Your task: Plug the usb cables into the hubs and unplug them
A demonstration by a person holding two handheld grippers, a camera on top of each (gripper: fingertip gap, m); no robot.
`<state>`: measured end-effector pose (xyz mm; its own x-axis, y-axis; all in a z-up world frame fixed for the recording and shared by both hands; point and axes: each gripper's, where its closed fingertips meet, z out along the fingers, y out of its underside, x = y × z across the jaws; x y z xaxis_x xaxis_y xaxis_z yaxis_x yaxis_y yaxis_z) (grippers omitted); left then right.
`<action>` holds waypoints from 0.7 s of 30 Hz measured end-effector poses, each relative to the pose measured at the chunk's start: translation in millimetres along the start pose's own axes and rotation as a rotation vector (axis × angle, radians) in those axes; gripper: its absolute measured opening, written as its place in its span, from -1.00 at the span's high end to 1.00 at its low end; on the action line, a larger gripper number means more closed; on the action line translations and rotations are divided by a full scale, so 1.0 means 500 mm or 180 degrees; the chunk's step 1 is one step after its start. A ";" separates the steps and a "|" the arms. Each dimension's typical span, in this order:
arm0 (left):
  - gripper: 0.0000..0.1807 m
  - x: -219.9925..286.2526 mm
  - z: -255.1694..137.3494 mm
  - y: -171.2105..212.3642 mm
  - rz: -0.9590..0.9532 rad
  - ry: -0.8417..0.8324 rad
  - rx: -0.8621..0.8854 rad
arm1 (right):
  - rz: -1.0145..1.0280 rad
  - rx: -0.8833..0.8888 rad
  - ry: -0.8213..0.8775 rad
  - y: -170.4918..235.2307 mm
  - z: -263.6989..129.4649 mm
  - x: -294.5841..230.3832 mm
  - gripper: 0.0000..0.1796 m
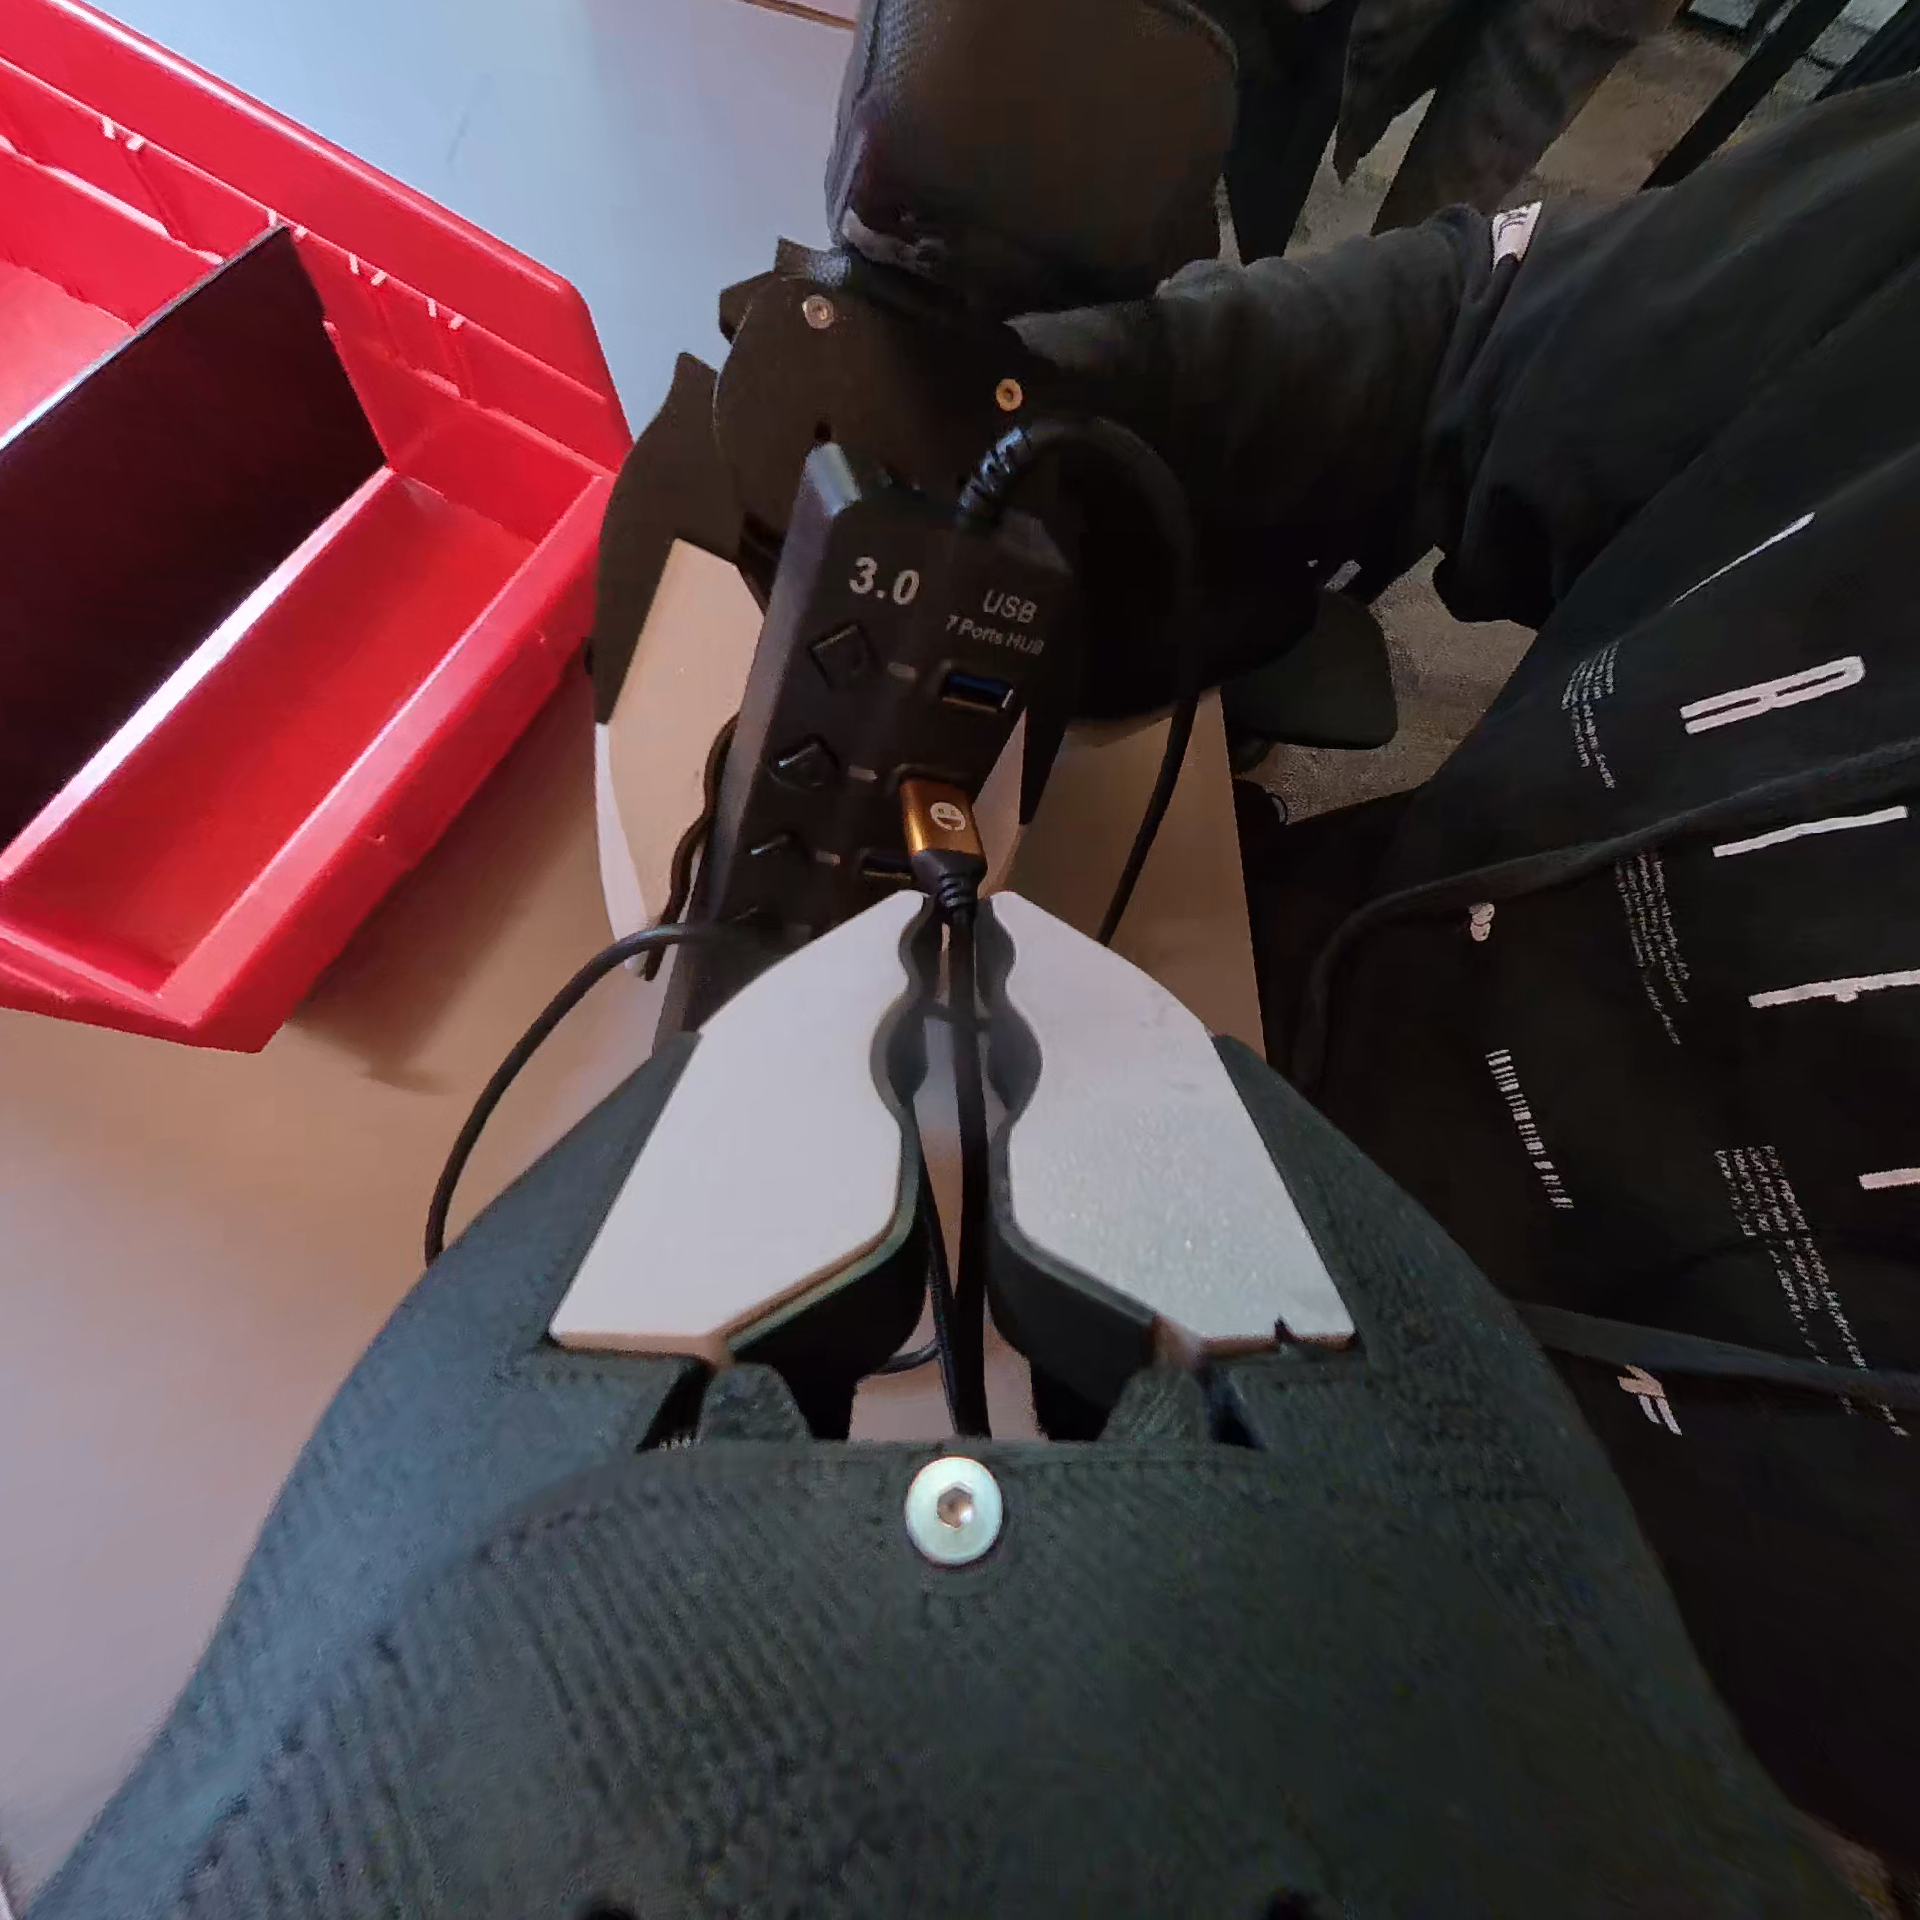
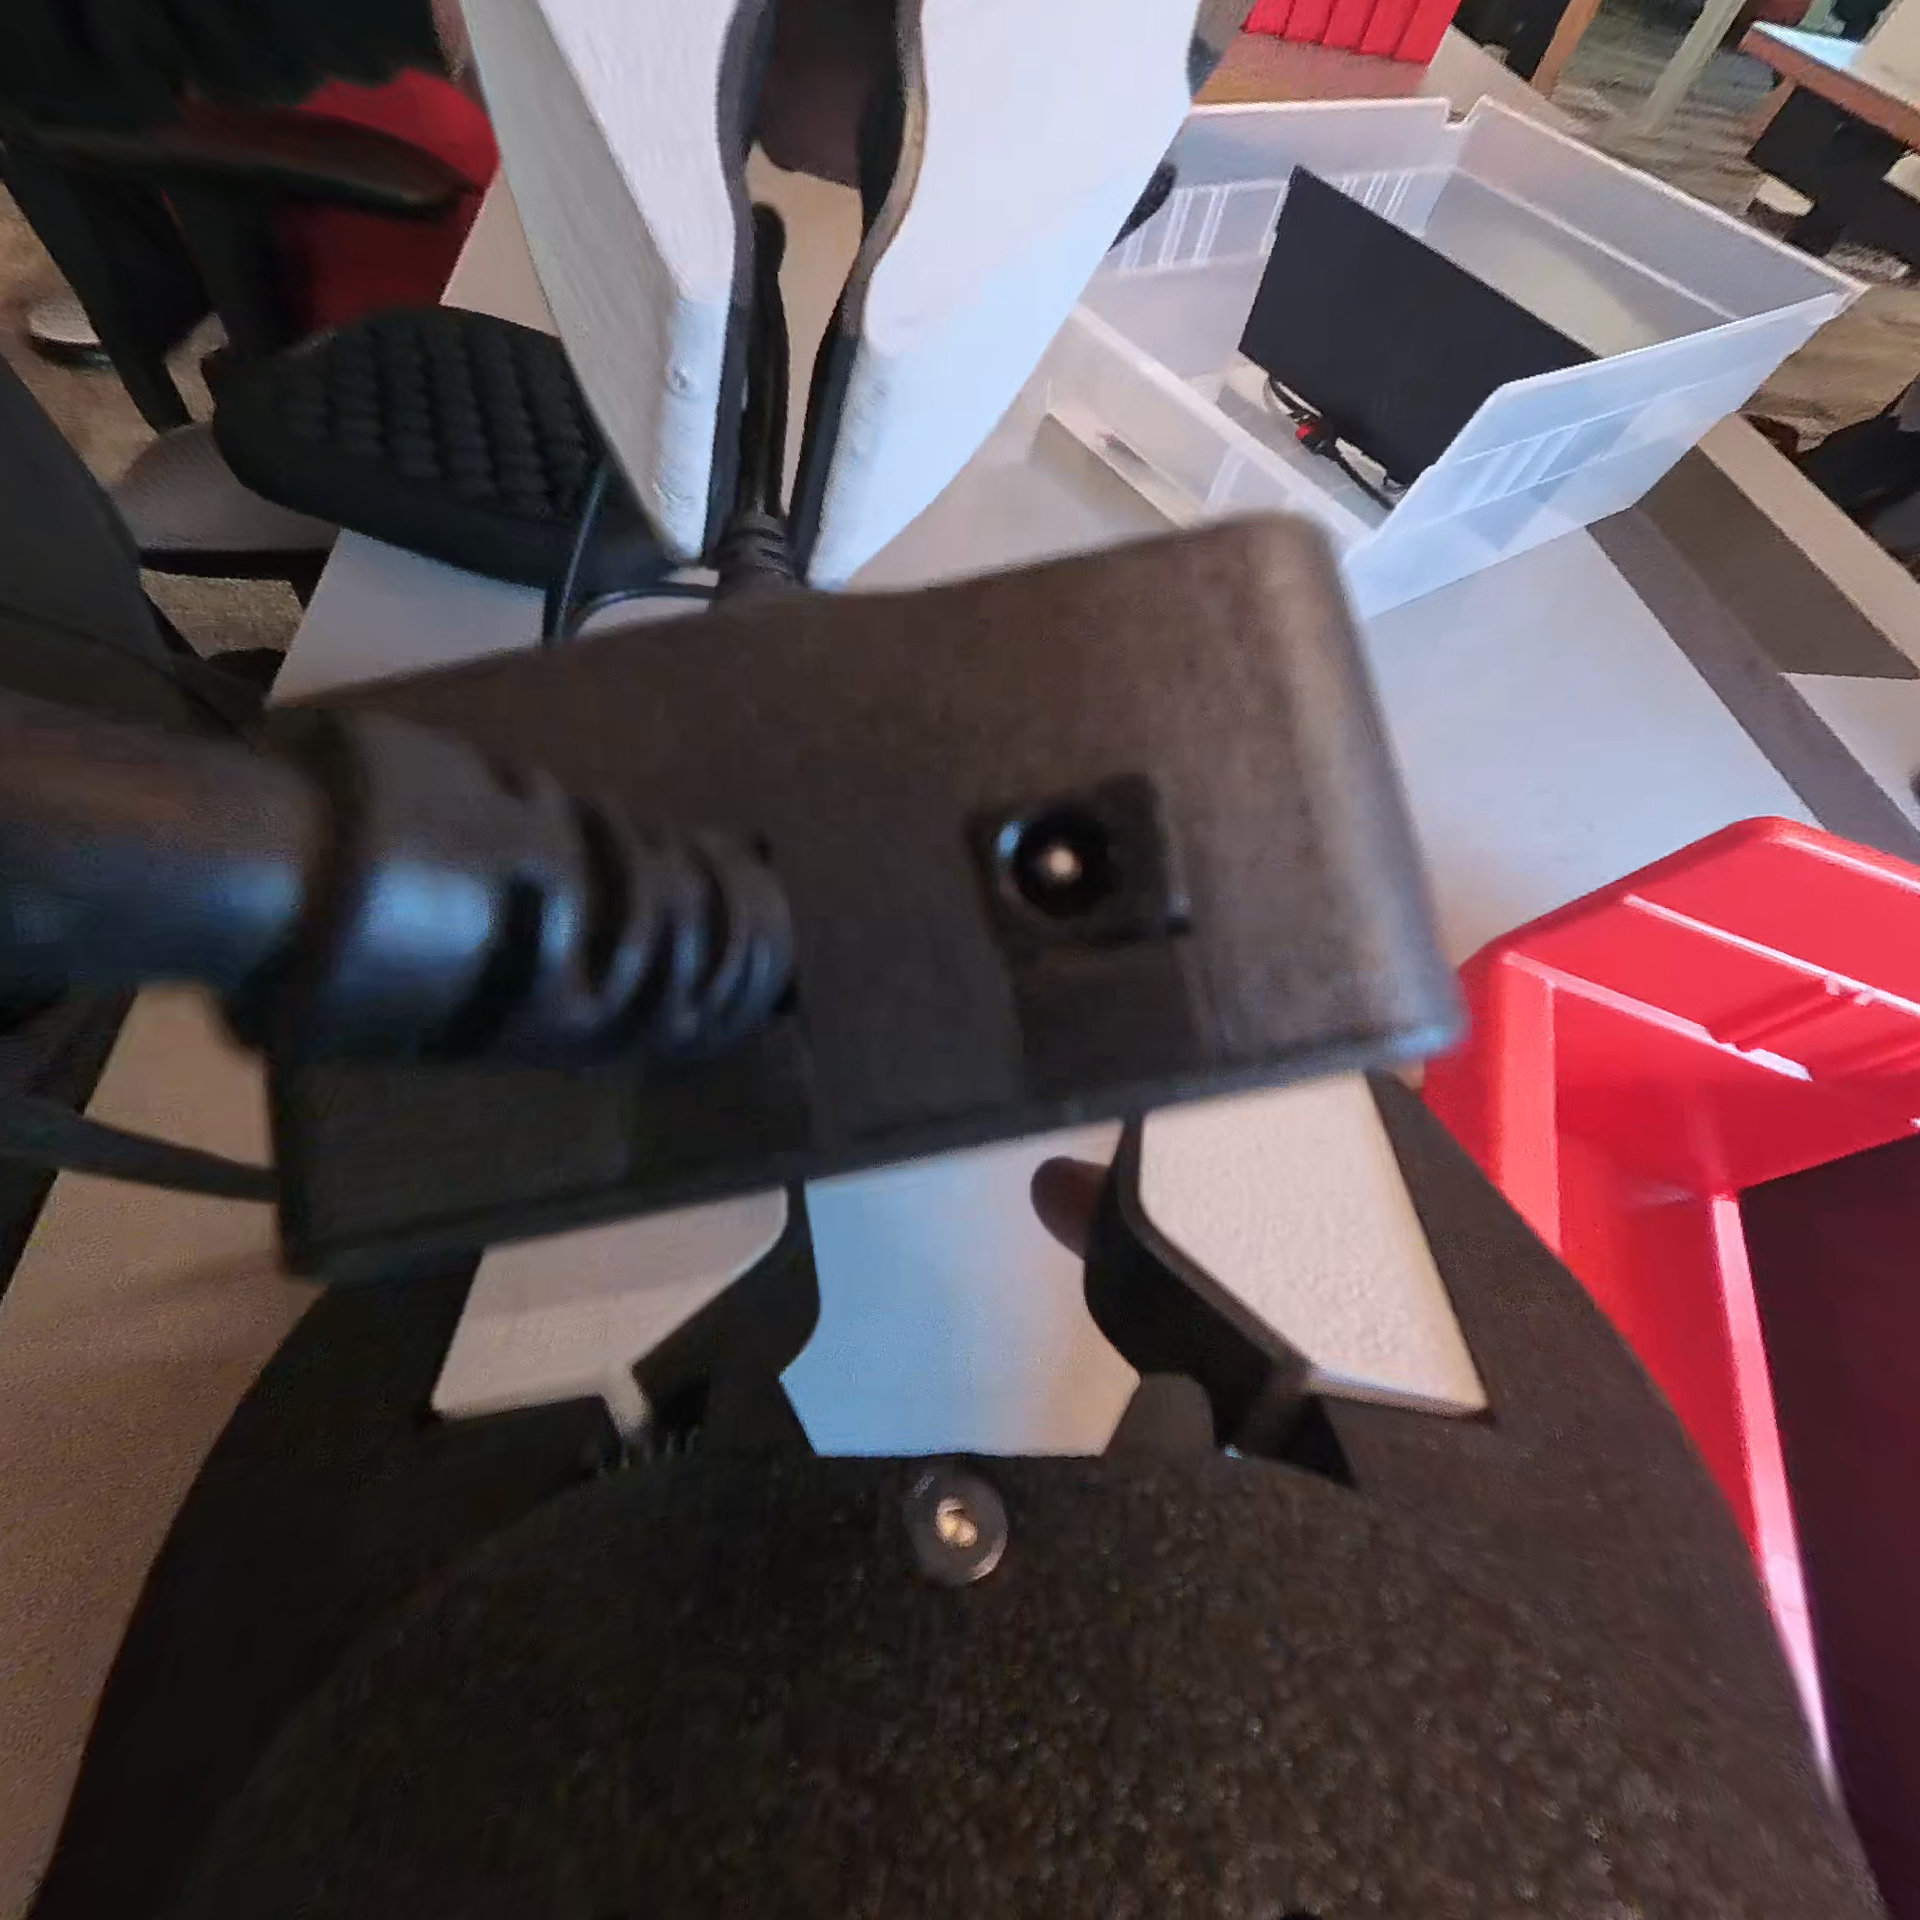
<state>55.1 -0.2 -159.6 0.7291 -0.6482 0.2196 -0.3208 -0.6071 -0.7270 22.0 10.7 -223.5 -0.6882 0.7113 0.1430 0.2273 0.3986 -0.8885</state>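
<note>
Hub (image 1: 894, 707): black body, white markings, one blue port at 1 o'clock of the plugged connector (image 1: 935, 821), which is copper-orange on a black braided cable (image 1: 961, 1143). Left gripper (image 1: 951, 914): grey fingers on a black ribbed-texture body; bin (image 1: 312, 644) at 10 o'clock is red with a black divider (image 1: 177, 478). Right wrist view: a clear bin (image 2: 1558, 468) at 2 o'clock, table (image 2: 1538, 748) white.
</note>
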 end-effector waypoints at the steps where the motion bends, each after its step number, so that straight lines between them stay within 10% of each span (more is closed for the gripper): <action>1: 0.93 0.000 -0.001 0.000 -0.0006 0.0007 0.0028 | 0.0005 0.0017 0.0004 -0.001 0.000 0.000 0.29; 21: 0.74 -0.046 -0.097 -0.007 -0.0044 -0.0066 0.1457 | -0.0268 0.0237 0.0092 -0.066 -0.055 0.001 0.29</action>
<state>10.0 -5.5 -130.7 0.7449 -0.6293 0.2217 -0.0141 -0.3470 -0.9377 33.1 13.8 -182.0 -0.6823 0.6939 0.2301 0.1169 0.4143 -0.9026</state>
